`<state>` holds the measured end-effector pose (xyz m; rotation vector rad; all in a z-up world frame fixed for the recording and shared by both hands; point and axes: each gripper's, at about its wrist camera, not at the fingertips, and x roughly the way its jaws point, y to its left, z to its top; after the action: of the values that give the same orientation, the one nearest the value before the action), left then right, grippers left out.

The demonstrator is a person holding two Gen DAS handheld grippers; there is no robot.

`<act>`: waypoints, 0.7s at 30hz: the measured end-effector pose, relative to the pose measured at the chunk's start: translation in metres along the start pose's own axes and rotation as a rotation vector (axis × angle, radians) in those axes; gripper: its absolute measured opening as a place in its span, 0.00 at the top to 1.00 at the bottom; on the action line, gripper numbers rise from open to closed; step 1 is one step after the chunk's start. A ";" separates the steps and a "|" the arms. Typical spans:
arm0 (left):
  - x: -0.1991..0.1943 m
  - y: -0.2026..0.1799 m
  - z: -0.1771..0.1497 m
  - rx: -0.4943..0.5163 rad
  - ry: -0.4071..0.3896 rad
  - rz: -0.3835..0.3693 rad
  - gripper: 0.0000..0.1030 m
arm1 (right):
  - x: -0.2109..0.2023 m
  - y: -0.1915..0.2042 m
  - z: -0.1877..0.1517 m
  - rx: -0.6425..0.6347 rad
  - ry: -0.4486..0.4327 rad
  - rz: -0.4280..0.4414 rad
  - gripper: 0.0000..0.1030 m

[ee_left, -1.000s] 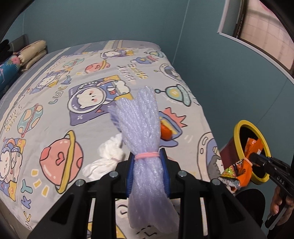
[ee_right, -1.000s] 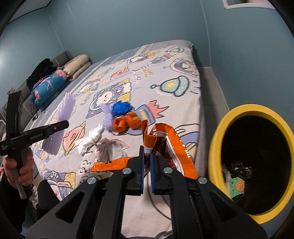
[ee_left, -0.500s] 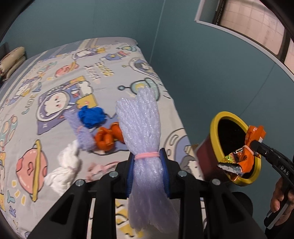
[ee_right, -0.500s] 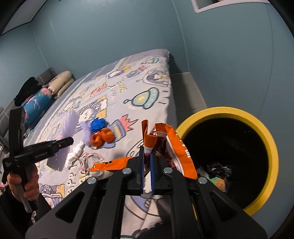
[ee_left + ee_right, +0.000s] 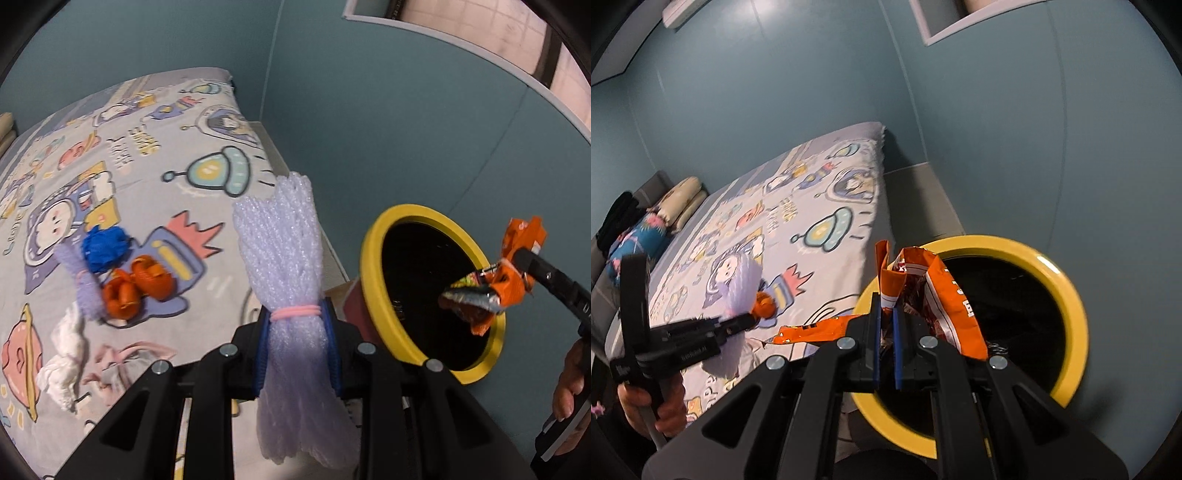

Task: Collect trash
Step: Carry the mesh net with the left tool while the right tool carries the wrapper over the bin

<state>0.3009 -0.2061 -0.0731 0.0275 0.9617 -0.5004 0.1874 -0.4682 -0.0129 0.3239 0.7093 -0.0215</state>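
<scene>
Over the yellow-rimmed bin [image 5: 1067,295], the right tool [image 5: 885,345] pinches an orange snack wrapper [image 5: 934,291], not yet dropped. The left tool [image 5: 297,350] clamps a lilac foam net [image 5: 284,251] nearby. Orange, blue and white scraps [image 5: 136,280] remain on the bed [image 5: 155,147].

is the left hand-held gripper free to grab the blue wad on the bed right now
Probably not. The left hand-held gripper is already shut on the purple foam net bundle, so the blue wad, though uncovered on the bed, must wait.
</scene>
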 end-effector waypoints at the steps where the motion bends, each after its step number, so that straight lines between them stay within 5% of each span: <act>1: 0.002 -0.003 0.001 0.003 0.003 -0.003 0.76 | -0.002 -0.003 0.001 0.006 -0.004 -0.006 0.96; 21: 0.050 -0.088 0.015 0.077 0.054 -0.090 0.76 | -0.019 -0.063 0.022 0.150 -0.064 -0.113 0.95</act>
<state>0.2987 -0.3080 -0.0872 0.0678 0.9990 -0.6223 0.1791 -0.5368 -0.0031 0.4245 0.6635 -0.1923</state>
